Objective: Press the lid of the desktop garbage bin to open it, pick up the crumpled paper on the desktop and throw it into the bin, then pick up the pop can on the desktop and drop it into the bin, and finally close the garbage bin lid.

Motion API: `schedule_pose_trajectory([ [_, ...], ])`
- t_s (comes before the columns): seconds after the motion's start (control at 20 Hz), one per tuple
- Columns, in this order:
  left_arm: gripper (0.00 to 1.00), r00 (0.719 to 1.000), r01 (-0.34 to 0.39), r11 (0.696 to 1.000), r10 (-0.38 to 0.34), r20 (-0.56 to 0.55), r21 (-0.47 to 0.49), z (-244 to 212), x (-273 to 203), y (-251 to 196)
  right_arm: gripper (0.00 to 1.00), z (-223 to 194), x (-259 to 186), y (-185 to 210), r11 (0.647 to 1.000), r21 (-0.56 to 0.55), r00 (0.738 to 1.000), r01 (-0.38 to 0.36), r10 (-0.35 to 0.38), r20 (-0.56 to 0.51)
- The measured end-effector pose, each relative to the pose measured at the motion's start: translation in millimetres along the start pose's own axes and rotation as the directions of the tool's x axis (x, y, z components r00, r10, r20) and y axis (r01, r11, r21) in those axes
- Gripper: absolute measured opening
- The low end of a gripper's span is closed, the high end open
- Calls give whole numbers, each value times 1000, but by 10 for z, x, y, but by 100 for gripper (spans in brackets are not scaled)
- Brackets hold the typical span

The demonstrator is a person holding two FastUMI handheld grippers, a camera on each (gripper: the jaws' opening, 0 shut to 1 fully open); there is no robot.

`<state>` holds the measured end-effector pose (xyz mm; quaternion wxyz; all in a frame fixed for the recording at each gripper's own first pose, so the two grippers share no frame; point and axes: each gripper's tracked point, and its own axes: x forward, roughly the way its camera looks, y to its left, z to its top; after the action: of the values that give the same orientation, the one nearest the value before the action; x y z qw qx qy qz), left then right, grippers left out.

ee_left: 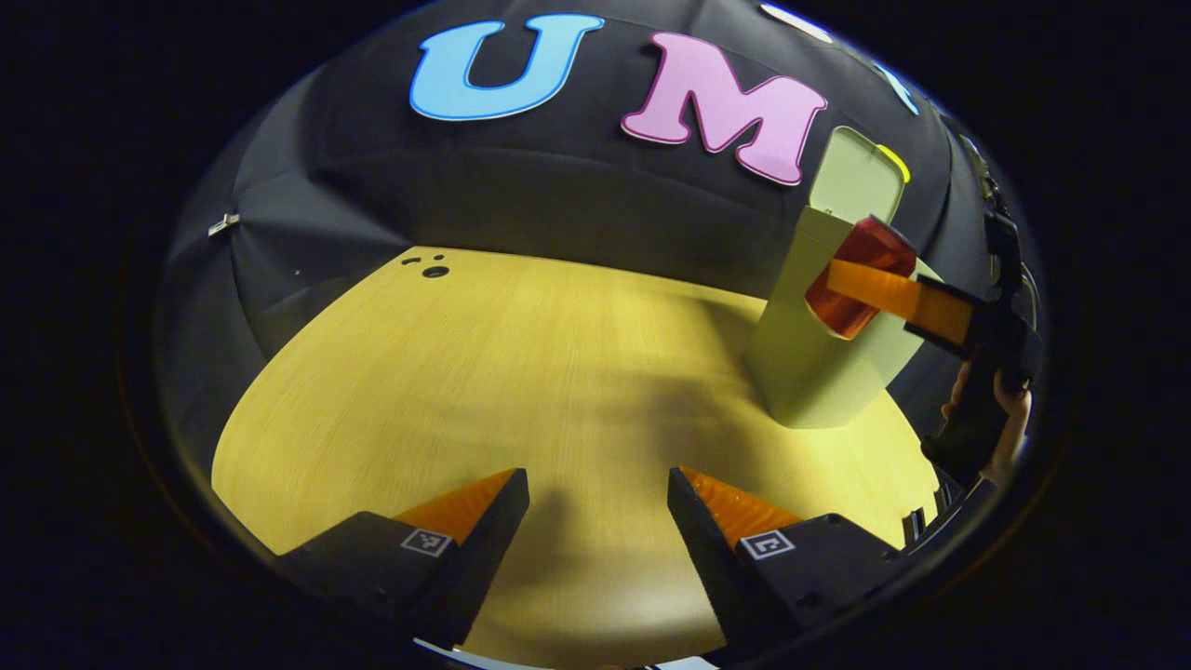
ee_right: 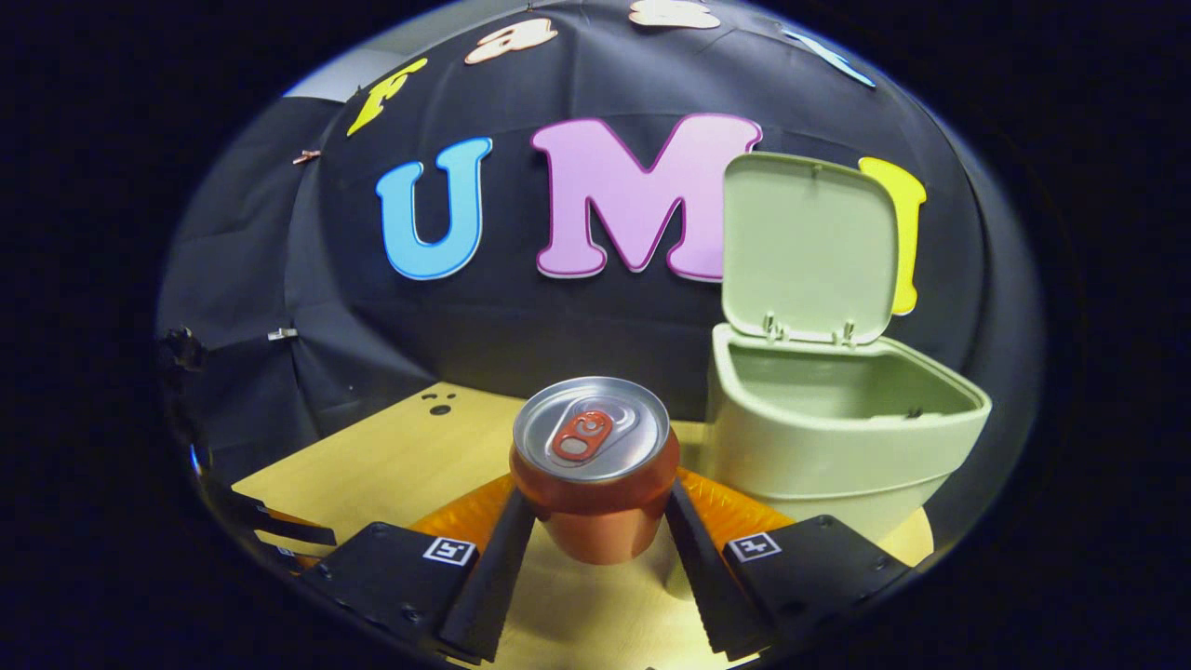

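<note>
In the right gripper view we have the pop can front and centre, low in the frame, clamped by the right gripper: one finger presses on its left flank, the other on its right. The can stands upright in our grip, its silver top and pull tab facing up toward the camera, and it is lifted off the wooden desktop, which shows below and to the left of it. Just right of the can, in the right half of the frame, sits the garbage bin. Its lid is swung up and stands nearly vertical behind the mouth, so the bin is wide open; we cannot see down to its bottom from here.

Over in the left gripper view, the left gripper sits at the bottom of the frame with its fingers spread apart and nothing between them, hovering above bare desktop. At the right edge of that frame we catch the bin again with its lid raised, and the right gripper reaching in from the far right, held by a hand. The can is in front of the bin's upper part, near the rim, tilted as we see it from this side.
</note>
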<state>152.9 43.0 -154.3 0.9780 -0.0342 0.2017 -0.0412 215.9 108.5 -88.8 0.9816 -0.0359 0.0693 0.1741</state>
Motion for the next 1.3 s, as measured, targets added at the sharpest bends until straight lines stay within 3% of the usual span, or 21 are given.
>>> schedule_pose_trajectory([
  [0.25, 96, 1000, 17, 999, -18, 11, 32, 90, -90, -361, 82, 475, -248, -174, 999, -1, 998, -32, 32, 53],
  [0.4, 96, 1000, 16, 1000, -16, 14, 22, 106, -131, -577, 83, 787, -335, -195, 995, -77, 991, -64, 73, 109],
  [0.65, 96, 1000, 1, 1000, 0, 23, -10, 112, -169, -907, 82, 997, -342, -259, 987, -110, 982, -120, 135, 134],
  [1.0, 96, 998, -37, 999, 38, 47, -23, 227, -137, -1206, 83, 1175, -183, -865, 996, -1, 989, -87, 86, 123],
  [1.3, 96, 992, -96, 994, 99, 73, -46, 319, -91, -1263, 82, 1084, -39, -1360, 997, 57, 994, -49, 43, 102],
])
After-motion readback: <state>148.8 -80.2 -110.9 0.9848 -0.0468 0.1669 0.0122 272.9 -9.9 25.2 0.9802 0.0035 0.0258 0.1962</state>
